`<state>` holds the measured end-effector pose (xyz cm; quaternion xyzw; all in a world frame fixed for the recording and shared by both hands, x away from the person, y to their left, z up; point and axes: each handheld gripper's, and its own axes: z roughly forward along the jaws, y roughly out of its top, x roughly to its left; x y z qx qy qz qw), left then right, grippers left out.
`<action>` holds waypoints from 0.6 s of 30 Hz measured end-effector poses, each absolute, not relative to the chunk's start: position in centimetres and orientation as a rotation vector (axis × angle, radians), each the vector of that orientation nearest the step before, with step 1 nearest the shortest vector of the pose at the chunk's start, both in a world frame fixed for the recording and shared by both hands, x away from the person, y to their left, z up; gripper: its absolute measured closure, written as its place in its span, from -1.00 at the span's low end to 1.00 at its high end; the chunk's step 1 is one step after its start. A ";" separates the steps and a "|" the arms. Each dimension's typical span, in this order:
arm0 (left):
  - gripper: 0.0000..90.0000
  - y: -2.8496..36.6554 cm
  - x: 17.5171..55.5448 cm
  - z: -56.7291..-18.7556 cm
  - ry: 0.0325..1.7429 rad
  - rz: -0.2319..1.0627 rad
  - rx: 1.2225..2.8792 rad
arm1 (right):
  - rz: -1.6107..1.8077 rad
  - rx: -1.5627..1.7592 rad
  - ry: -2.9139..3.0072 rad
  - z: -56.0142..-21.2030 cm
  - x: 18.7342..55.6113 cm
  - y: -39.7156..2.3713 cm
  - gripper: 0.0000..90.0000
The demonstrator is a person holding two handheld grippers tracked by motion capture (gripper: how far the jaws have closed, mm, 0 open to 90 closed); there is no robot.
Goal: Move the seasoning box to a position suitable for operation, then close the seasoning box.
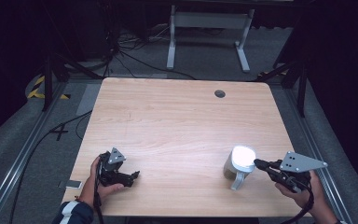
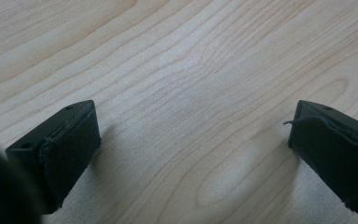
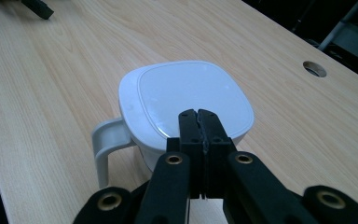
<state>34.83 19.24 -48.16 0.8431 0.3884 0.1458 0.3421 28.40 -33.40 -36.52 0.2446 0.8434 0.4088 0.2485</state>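
Note:
A white lidded jug (image 1: 239,161) with a side handle (image 1: 237,181) stands near the table's front right. In the right gripper view the jug's flat lid (image 3: 186,93) lies just beyond my right gripper (image 3: 199,114), whose jaws are pressed together with nothing between them, their tips over the lid's near edge. The handle (image 3: 105,142) points to that view's left. My right gripper (image 1: 257,163) comes in from the right at lid height. My left gripper (image 1: 135,176) rests low at the front left, far from the jug. Its jaws stand wide open over bare wood (image 2: 191,140).
The wooden table (image 1: 177,116) has a round cable hole (image 1: 220,94) at its back right. A white desk frame (image 1: 209,28) and cables lie on the floor beyond. A small flat device (image 1: 70,184) lies on the floor at the left.

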 end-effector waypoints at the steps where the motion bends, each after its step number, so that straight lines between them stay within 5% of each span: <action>1: -0.94 19.3 34.8 -48.1 1.009 0.378 2.198 | 1.115 0.673 2.296 -36.5 28.3 -33.5 1.00; 18: -0.93 19.2 34.8 -48.2 1.008 0.375 2.188 | 1.116 0.699 2.258 -35.9 27.9 -34.8 0.88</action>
